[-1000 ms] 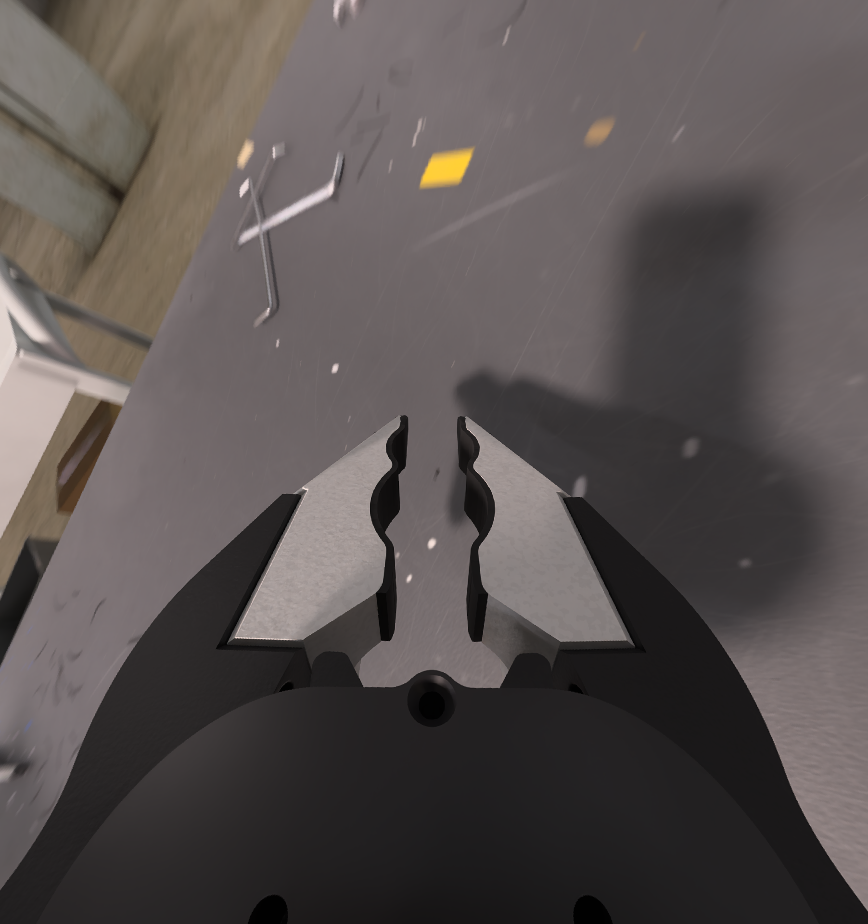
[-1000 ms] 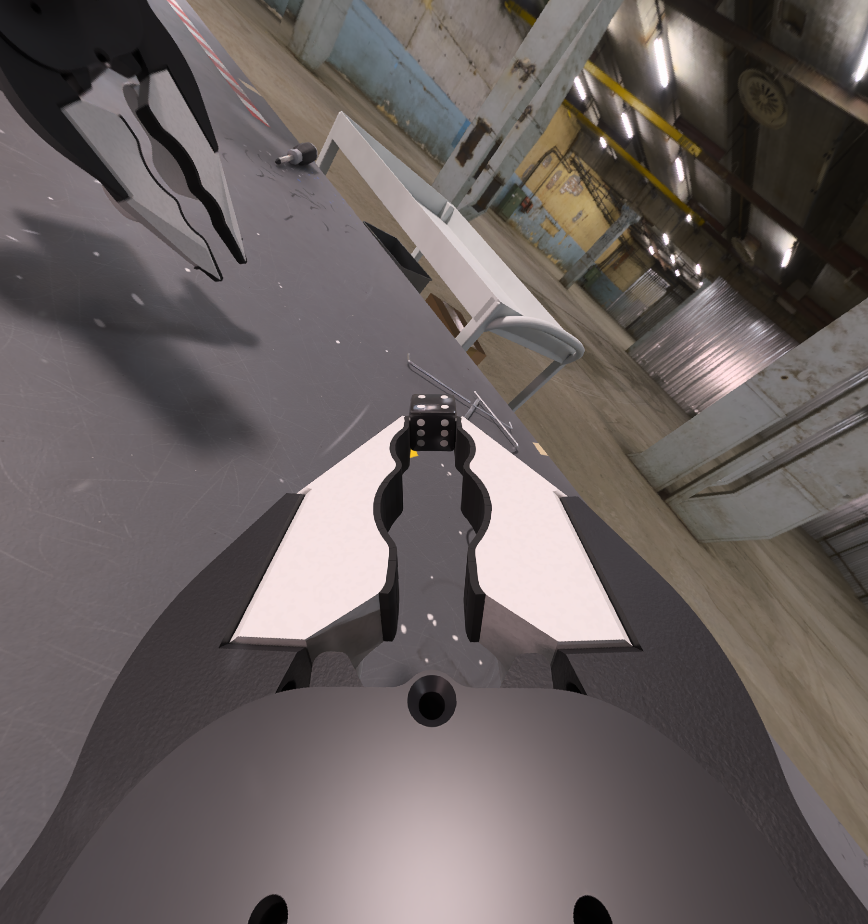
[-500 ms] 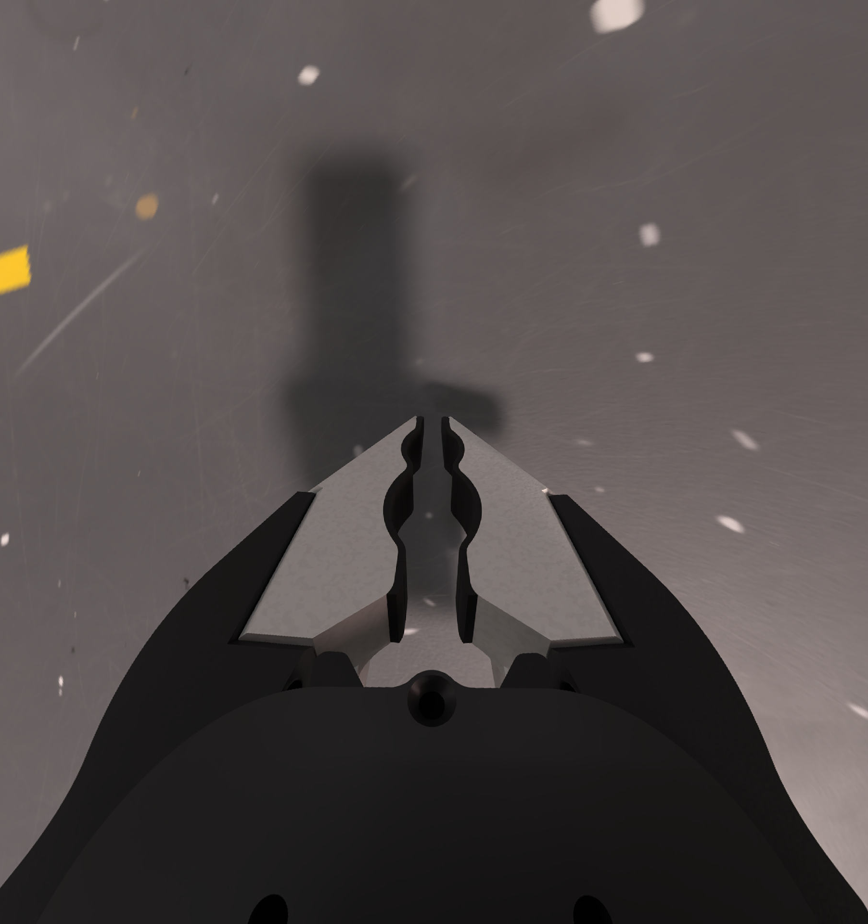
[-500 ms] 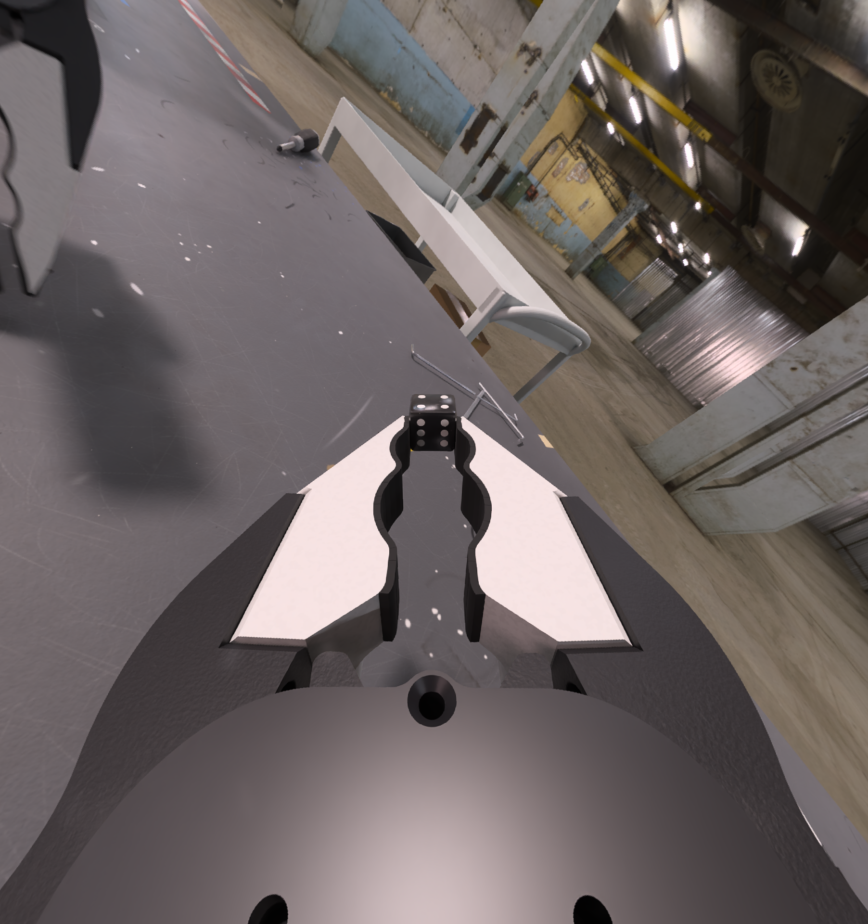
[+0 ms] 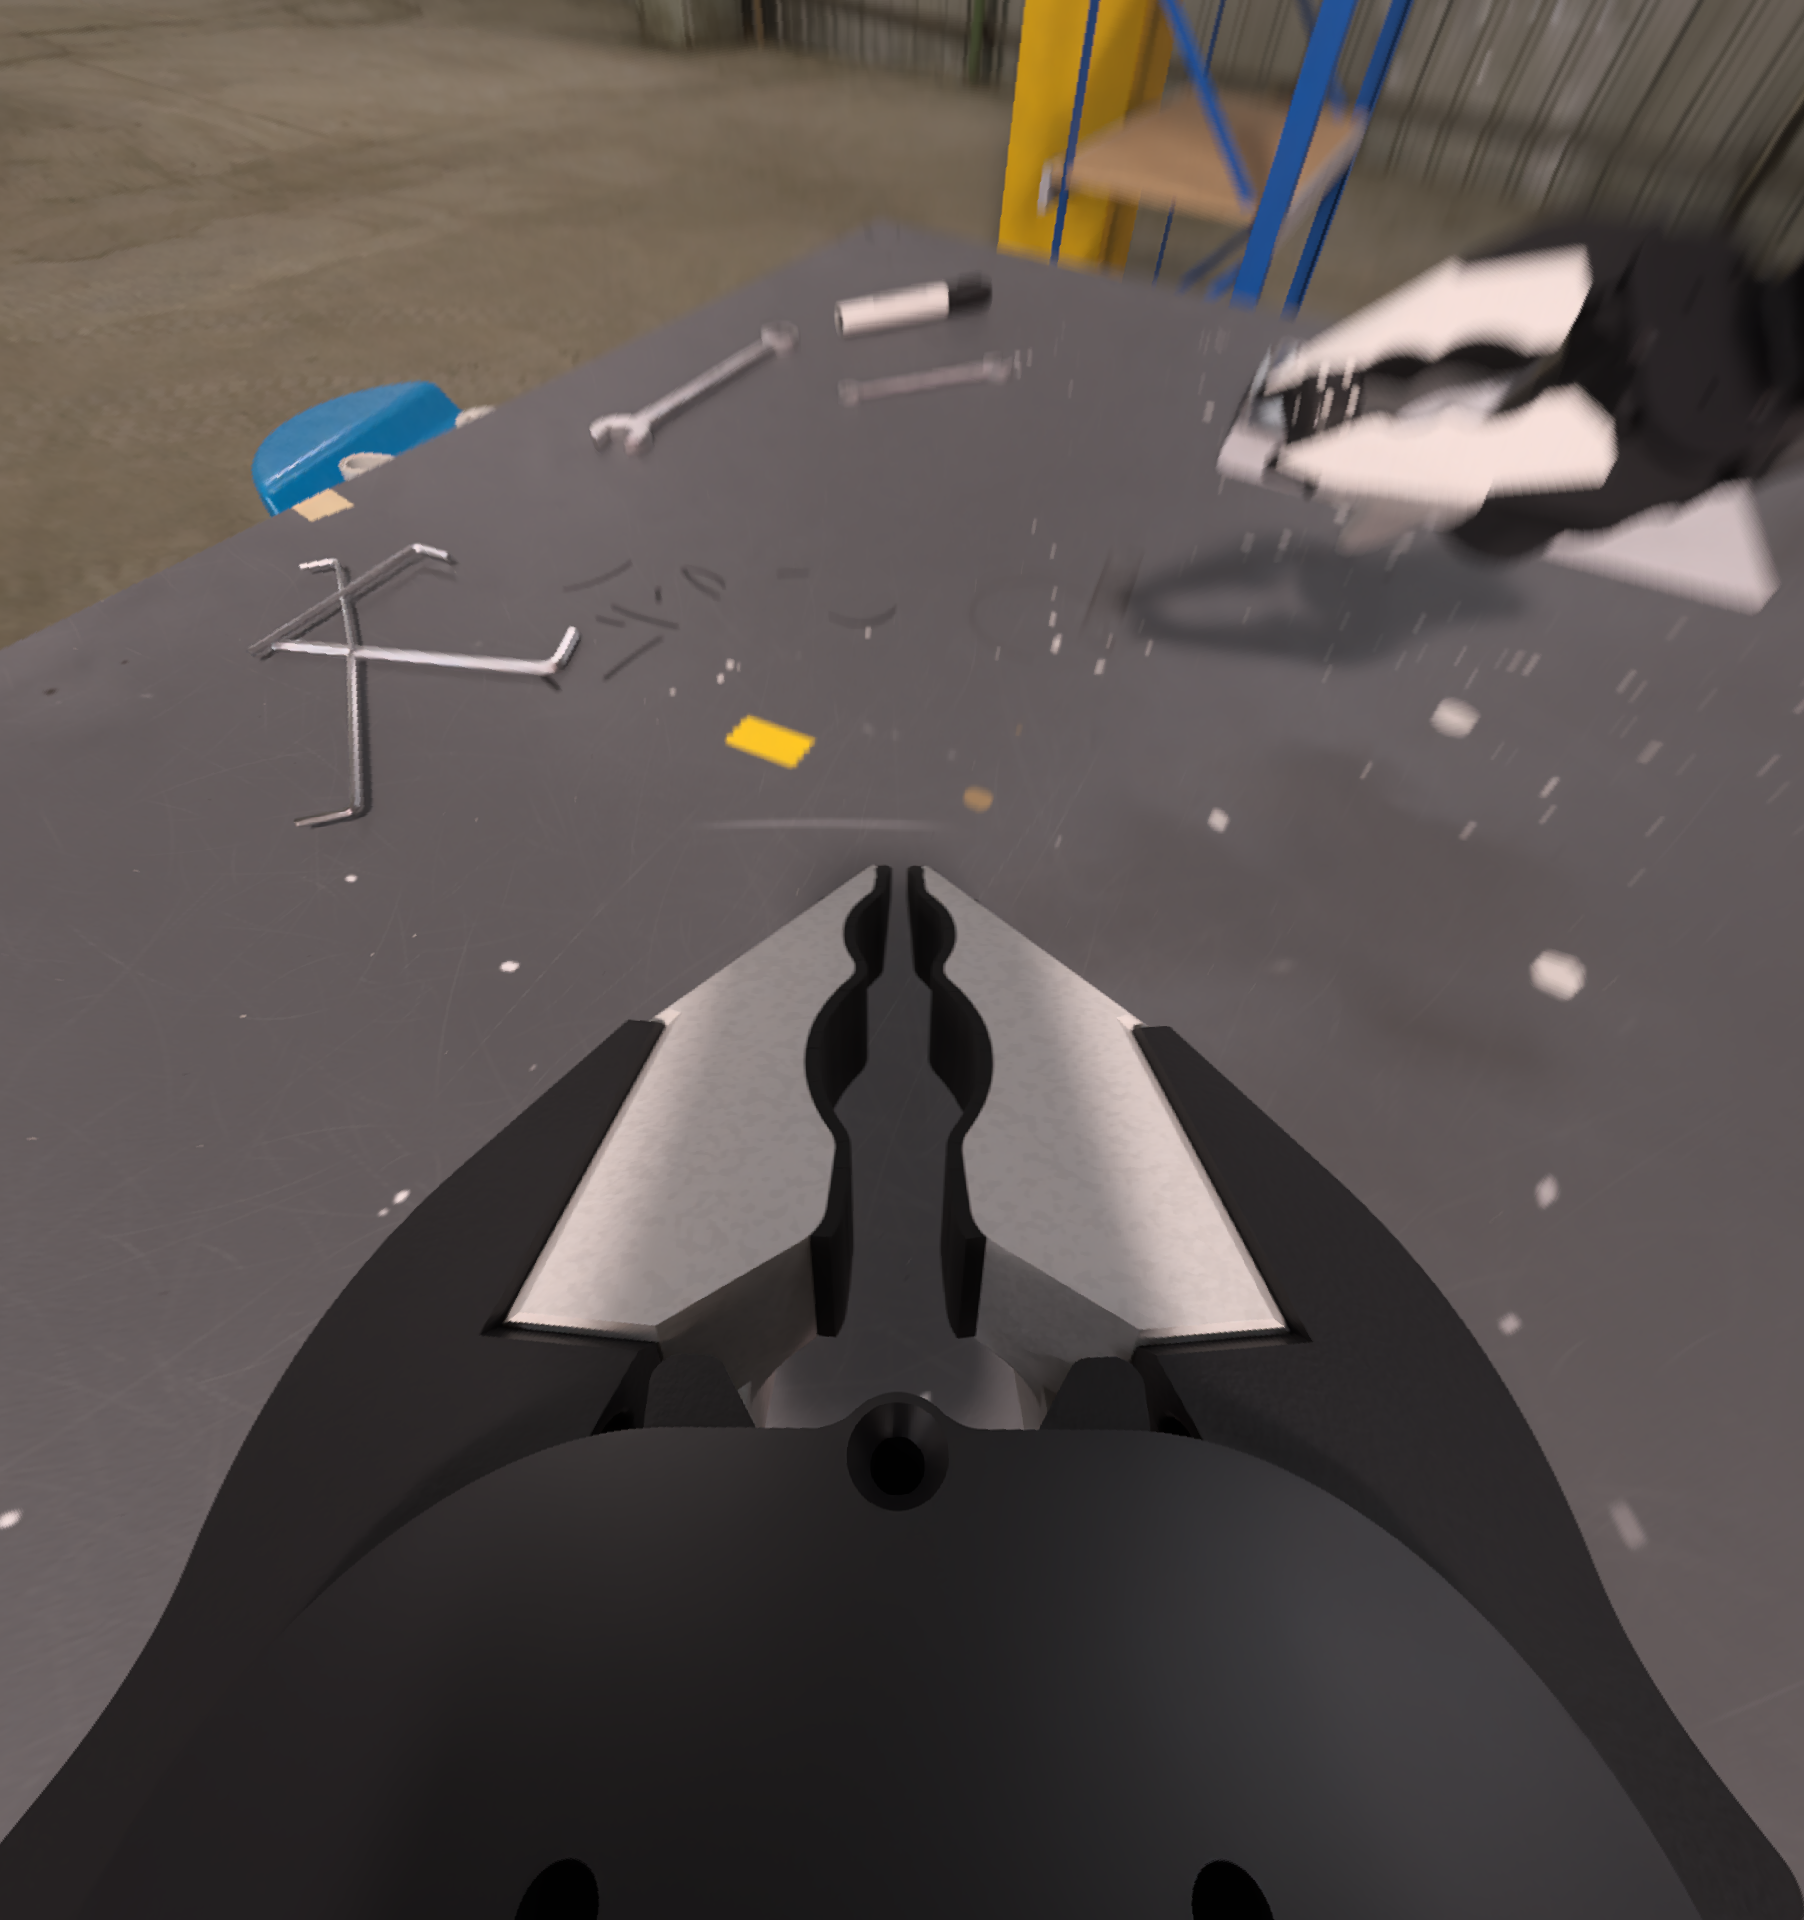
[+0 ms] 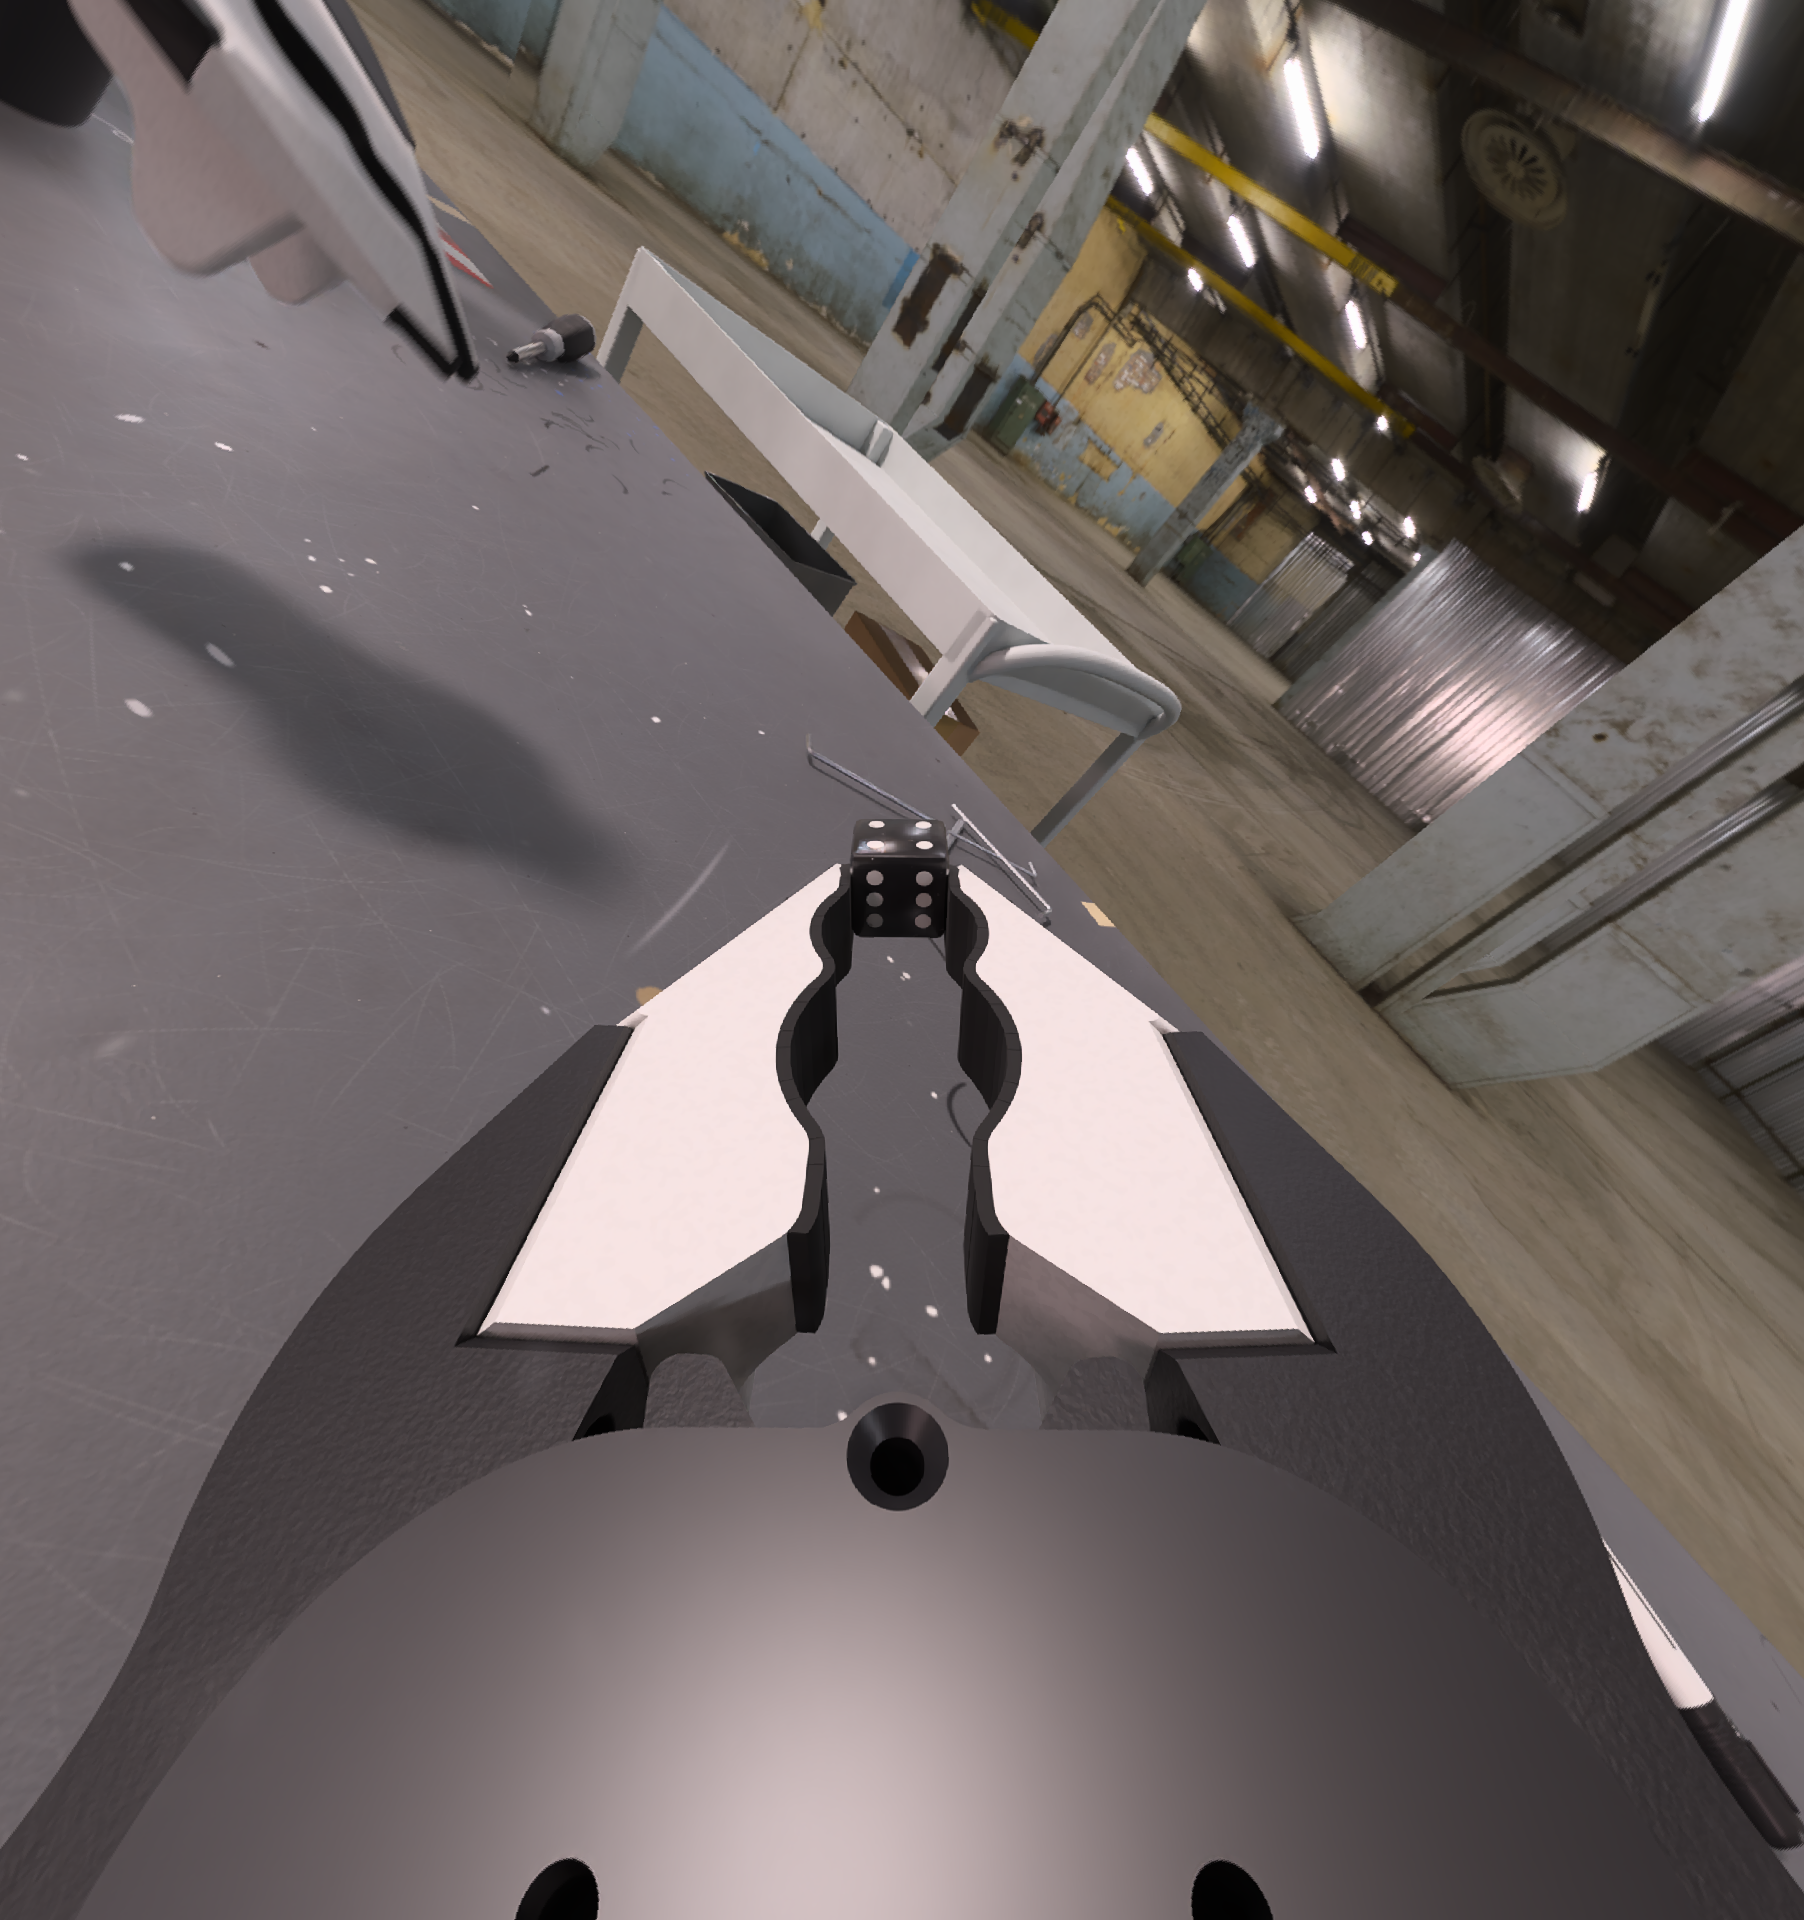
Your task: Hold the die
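Scuffed, paint-flecked grey matte tabletop [image 5: 254, 1039] is being overlooked by both grippers, with thin bent steel hex keys [image 5: 358, 655] lying near its edge. A black cubic die [image 6: 898, 878] with white pips is being pinched at the tips of the right gripper [image 6: 898, 914], lifted off the surface. The left gripper [image 5: 898, 883] is being held with its wavy-edged metal jaws nearly together, nothing between them.

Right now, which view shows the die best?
The right wrist view: the die sits sharp and close, clamped between the right gripper fingertips, pips readable. The left wrist view shows it only far off and blurred, a dark block at that gripper's tips.
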